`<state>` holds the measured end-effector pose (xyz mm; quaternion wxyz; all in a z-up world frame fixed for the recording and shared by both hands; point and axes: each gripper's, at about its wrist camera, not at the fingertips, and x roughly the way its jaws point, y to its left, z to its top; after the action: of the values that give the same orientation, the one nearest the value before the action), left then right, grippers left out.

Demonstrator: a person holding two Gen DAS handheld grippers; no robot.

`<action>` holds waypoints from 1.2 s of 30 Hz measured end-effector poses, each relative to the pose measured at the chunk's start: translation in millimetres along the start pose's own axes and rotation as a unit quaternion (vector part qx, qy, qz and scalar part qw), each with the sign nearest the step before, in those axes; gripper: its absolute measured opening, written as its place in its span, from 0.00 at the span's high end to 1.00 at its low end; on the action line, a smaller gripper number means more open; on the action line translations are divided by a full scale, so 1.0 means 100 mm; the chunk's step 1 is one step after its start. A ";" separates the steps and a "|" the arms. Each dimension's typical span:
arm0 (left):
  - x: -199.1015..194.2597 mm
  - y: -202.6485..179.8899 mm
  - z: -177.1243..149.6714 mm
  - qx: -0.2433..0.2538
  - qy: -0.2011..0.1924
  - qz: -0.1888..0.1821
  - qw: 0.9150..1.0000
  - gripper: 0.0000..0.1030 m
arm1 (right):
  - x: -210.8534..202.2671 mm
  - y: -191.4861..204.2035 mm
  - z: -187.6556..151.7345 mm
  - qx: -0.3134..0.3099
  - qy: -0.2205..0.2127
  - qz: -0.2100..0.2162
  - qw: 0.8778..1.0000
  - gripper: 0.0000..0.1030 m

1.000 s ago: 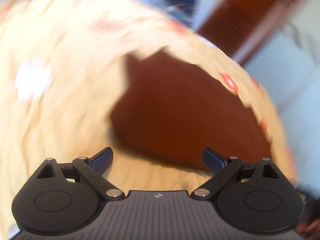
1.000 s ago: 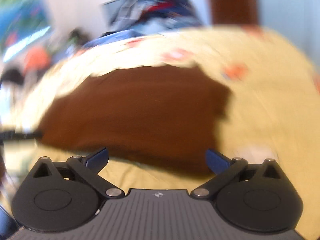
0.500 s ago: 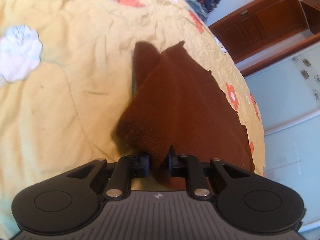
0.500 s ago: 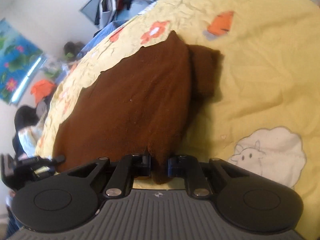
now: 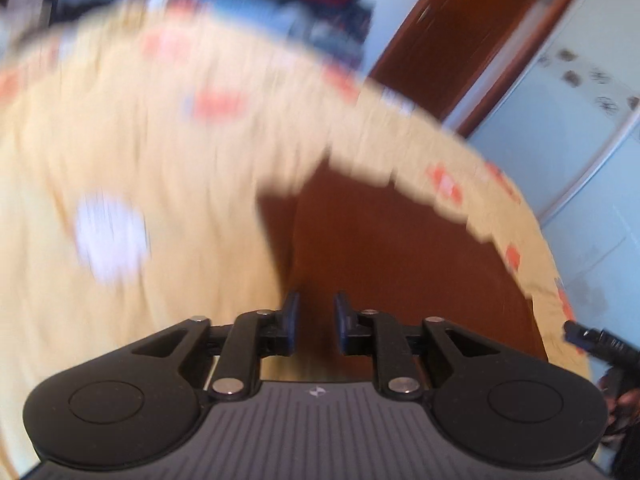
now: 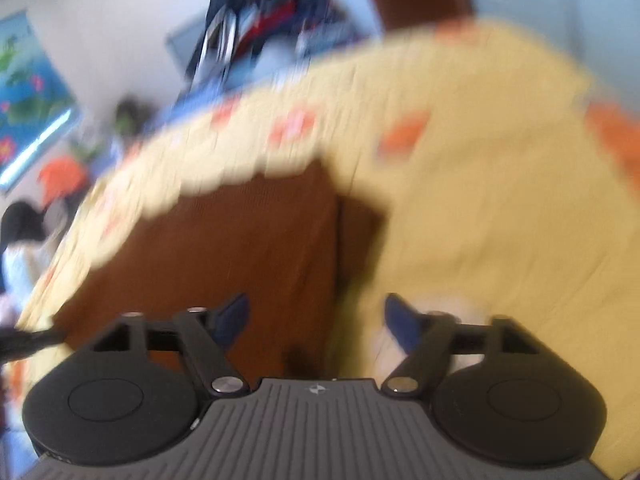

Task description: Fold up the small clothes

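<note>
Both hand-held grippers released brown garment (image 5: 400, 264), jaws opening

Half a second back we had both sets of tongs pinched on the near edge of the brown cloth (image 5: 400, 264). Now the left tongs (image 5: 316, 322) have let go and are opening, nothing between the pads, the cloth lying flat beyond them on the yellow bed cover (image 5: 160, 184). Our right tongs (image 6: 316, 326) are opening too — already spread wide, free of the cloth — and both views have gone blurry.
</note>
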<state>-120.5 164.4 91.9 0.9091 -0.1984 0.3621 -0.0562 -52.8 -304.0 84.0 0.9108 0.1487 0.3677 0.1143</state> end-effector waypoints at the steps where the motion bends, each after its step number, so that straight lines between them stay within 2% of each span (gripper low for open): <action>1: -0.01 -0.11 0.09 0.022 -0.029 0.003 0.999 0.65 | -0.02 0.06 0.08 -0.015 -0.016 -0.011 1.000 0.24; 3: 0.13 -0.36 0.24 0.067 -0.069 0.000 0.995 0.25 | 0.06 0.22 0.24 -0.046 -0.031 -0.019 0.998 0.24; 4: 0.27 -0.50 0.28 0.087 -0.078 -0.004 0.993 0.23 | 0.15 0.32 0.30 -0.060 -0.032 -0.014 0.998 0.24; 6: 0.71 -0.74 0.33 0.119 -0.043 -0.001 0.992 0.23 | 0.43 0.53 0.39 -0.085 -0.021 0.010 0.996 0.23; 8: 1.22 -0.90 0.30 0.142 0.005 0.031 0.989 0.24 | 0.88 0.69 0.47 -0.103 0.012 0.024 0.994 0.23; 10: 1.62 -0.95 0.18 0.181 0.035 0.083 0.979 0.29 | 1.24 0.85 0.43 -0.132 0.051 0.003 0.990 0.23; 11: 1.74 -0.90 0.09 0.197 0.041 0.108 0.974 0.27 | 1.37 0.92 0.38 -0.157 0.070 -0.011 0.985 0.23; 12: 1.72 -0.82 0.01 0.210 0.010 0.096 0.973 0.26 | 1.48 0.94 0.28 -0.186 0.087 -0.033 0.978 0.20; 13: 1.67 -0.73 -0.05 0.217 -0.001 0.083 0.973 0.26 | 1.45 0.91 0.19 -0.214 0.063 -0.031 0.974 0.20; 16: 1.64 -0.70 -0.02 0.221 0.011 0.077 0.972 0.26 | 1.31 0.71 0.12 -0.202 0.044 0.001 0.978 0.20; 18: 1.66 -0.80 0.07 0.224 0.033 0.095 0.969 0.26 | 1.25 0.76 0.08 -0.221 0.040 -0.006 0.974 0.19; 19: 1.66 -0.88 0.13 0.228 0.037 0.102 0.967 0.28 | 1.26 0.81 0.13 -0.225 0.044 -0.011 0.973 0.18; 21: 1.64 -1.09 0.21 0.262 0.005 0.104 0.959 0.28 | 1.27 0.85 0.28 -0.204 0.046 -0.024 0.978 0.16; 22: 1.66 -1.18 0.24 0.278 -0.010 0.109 0.954 0.28 | 1.21 0.89 0.34 -0.186 0.031 -0.018 0.982 0.14; 23: 1.74 -1.25 0.28 0.289 -0.011 0.112 0.951 0.28 | 1.24 0.85 0.43 -0.172 0.010 0.003 0.985 0.08; 24: 1.85 -1.28 0.32 0.291 -0.004 0.111 0.950 0.28 | 1.21 0.87 0.49 -0.159 -0.008 0.018 0.987 0.02; 25: 2.00 -1.29 0.37 0.288 0.008 0.112 0.951 0.28 | 1.23 0.88 0.54 -0.150 -0.016 0.020 0.988 0.01; 27: 2.29 -1.23 0.42 0.277 0.032 0.137 0.950 0.25 | 1.39 0.92 0.64 -0.143 0.003 0.008 0.990 0.01; 28: 2.34 -1.15 0.44 0.263 0.015 0.127 0.956 0.19 | 1.52 0.92 0.67 -0.140 0.022 -0.002 0.990 0.02; 30: 2.39 -0.96 0.48 0.220 0.011 0.112 0.969 0.07 | 1.79 0.86 0.66 -0.131 0.062 -0.024 0.989 0.00; 31: 2.39 -0.87 0.49 0.195 0.012 0.102 0.975 0.03 | 1.86 0.82 0.59 -0.147 0.057 -0.034 0.987 0.00; 32: 2.39 -0.83 0.49 0.192 0.010 0.101 0.976 0.02 | 1.88 0.82 0.48 -0.185 0.031 -0.047 0.981 0.00; 33: 2.38 -0.84 0.48 0.194 0.009 0.102 0.976 0.02 | 1.89 0.80 0.43 -0.191 0.017 -0.048 0.980 0.00; 36: 2.37 -0.86 0.46 0.194 0.005 0.105 0.975 0.02 | 1.88 0.83 0.42 -0.186 0.016 -0.055 0.981 0.00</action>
<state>87.9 42.0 6.0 0.9293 0.0208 0.3676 -0.0303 100.2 -175.3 22.6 0.9214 -0.0455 0.3624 0.1329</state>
